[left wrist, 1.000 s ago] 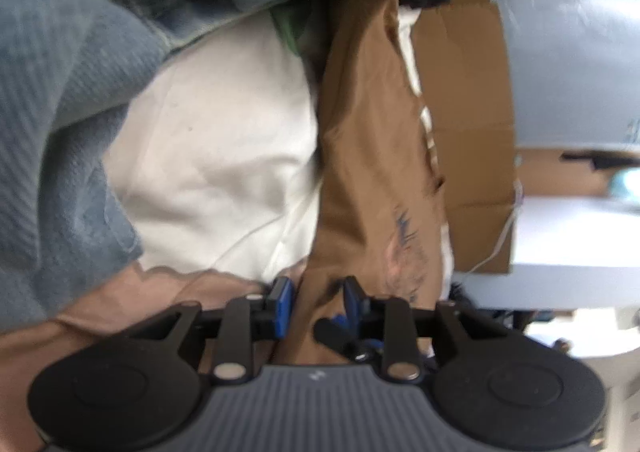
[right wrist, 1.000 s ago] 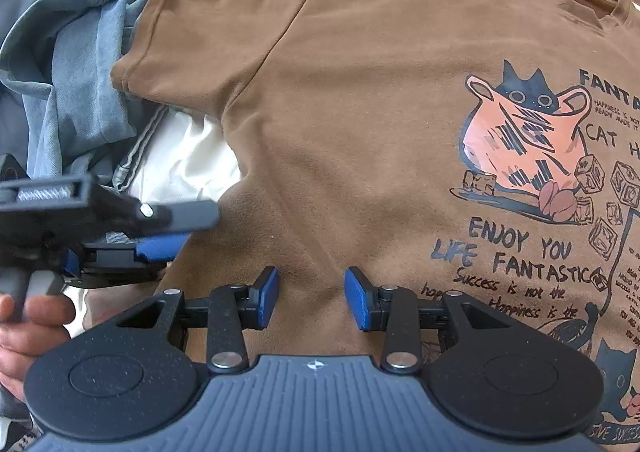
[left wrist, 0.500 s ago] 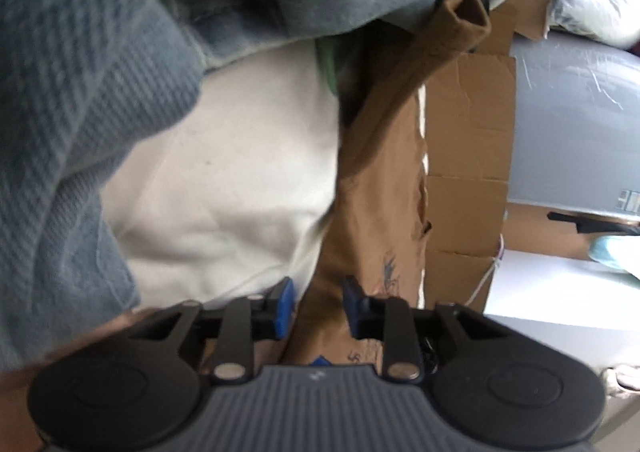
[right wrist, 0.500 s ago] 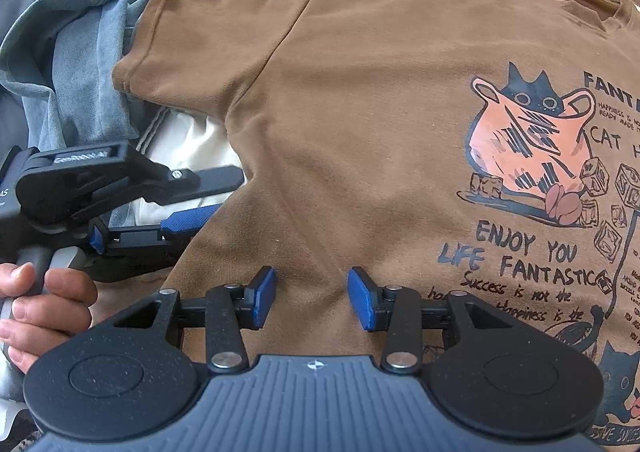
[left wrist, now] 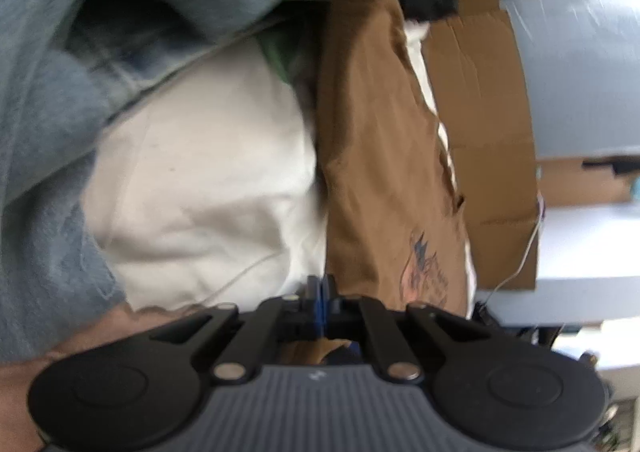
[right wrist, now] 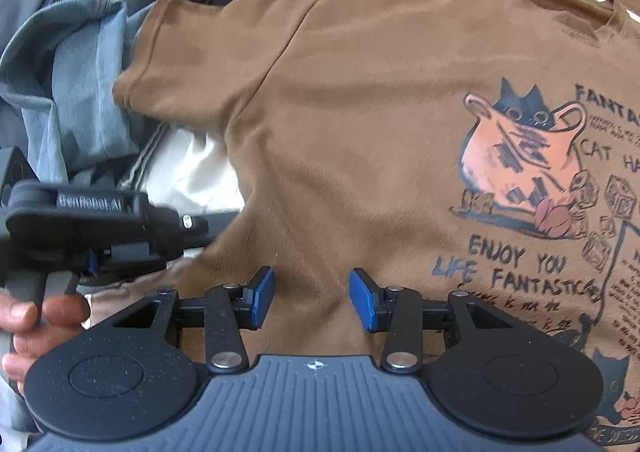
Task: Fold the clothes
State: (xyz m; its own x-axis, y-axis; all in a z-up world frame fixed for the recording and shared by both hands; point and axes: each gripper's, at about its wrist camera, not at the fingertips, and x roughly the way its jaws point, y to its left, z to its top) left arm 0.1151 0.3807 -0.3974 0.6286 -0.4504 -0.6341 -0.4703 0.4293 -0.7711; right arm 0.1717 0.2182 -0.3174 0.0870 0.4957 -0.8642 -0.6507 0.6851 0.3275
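left claw [left wrist: 320, 294] beside cream cloth [left wrist: 208, 180]

My left camera skims close along the brown T-shirt [left wrist: 372, 172] edge-on toward twelve o'clock; my right camera looks steeply down on it [right wrist: 360, 132], my left gripper [right wrist: 200, 230] at nine o'clock
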